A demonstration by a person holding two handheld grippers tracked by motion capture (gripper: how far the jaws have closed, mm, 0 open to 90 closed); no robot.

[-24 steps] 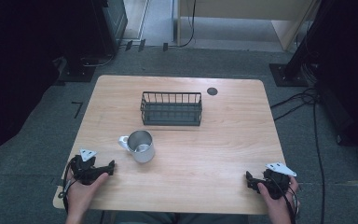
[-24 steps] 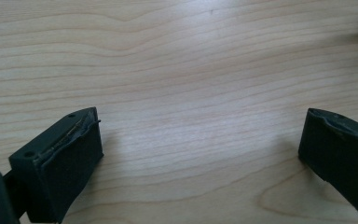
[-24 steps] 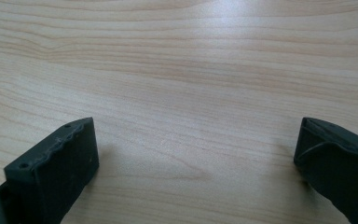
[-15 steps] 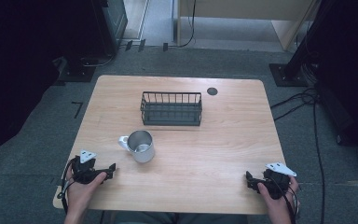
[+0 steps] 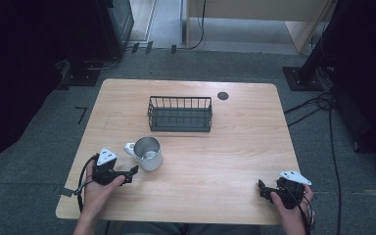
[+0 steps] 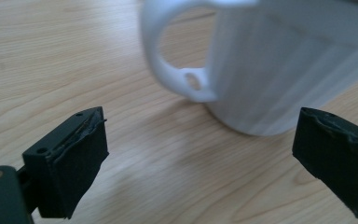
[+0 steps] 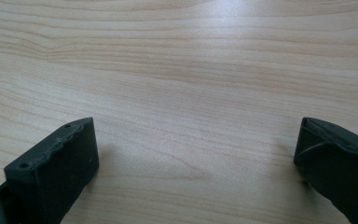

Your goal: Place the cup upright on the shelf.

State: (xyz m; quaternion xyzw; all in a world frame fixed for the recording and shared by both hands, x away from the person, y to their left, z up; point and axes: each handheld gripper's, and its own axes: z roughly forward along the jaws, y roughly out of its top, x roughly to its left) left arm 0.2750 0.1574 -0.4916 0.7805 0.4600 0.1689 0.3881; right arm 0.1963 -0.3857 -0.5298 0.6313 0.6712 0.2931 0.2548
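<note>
My left tool (image 5: 129, 172) stands with its jaws spread wide and nothing between them, low over the surface (image 5: 215, 161); just ahead of them sits the metal mug (image 5: 147, 152), upright, its handle (image 6: 177, 70) turned toward me, not touching either jaw; my right tool (image 5: 263, 188) is also wide open and empty near the surface's near right edge, well apart from the mug; bare wood lies between them; the wire basket (image 5: 180, 113) stands farther back, beyond the mug.

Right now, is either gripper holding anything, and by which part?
Nothing is held. The left gripper is open just short of the mug, near its handle. The right gripper is open over bare table.
</note>
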